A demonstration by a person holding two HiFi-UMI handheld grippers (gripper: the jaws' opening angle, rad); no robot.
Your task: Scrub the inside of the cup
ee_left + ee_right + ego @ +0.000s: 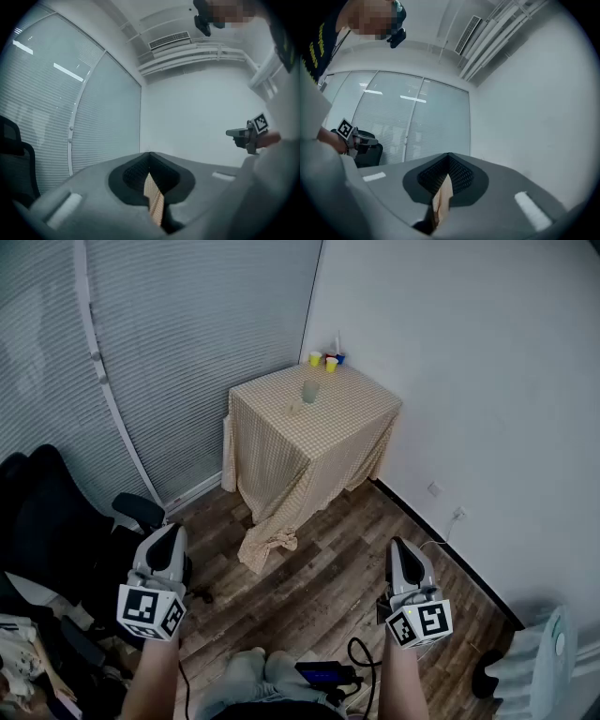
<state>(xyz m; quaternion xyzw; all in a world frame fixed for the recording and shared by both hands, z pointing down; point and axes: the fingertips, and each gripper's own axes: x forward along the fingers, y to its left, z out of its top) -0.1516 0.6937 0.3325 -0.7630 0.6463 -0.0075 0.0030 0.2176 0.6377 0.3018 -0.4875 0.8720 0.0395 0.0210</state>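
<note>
Though distant, clear cup point(309, 391) on table point(361, 397)

The distant cup point(310, 391) is too small to see inside.

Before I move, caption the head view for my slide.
Left gripper and right gripper shut, well short of the cloth-covered table holding the clear cup.

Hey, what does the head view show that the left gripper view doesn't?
Only the head view: the clear cup, the yellow cups behind it, and the wood floor. Only the left gripper view: the ceiling air vent. Both: the window blinds, the black chair, the checkered tablecloth (a mere sliver past the shut jaws of the left gripper), and the right gripper.
</note>
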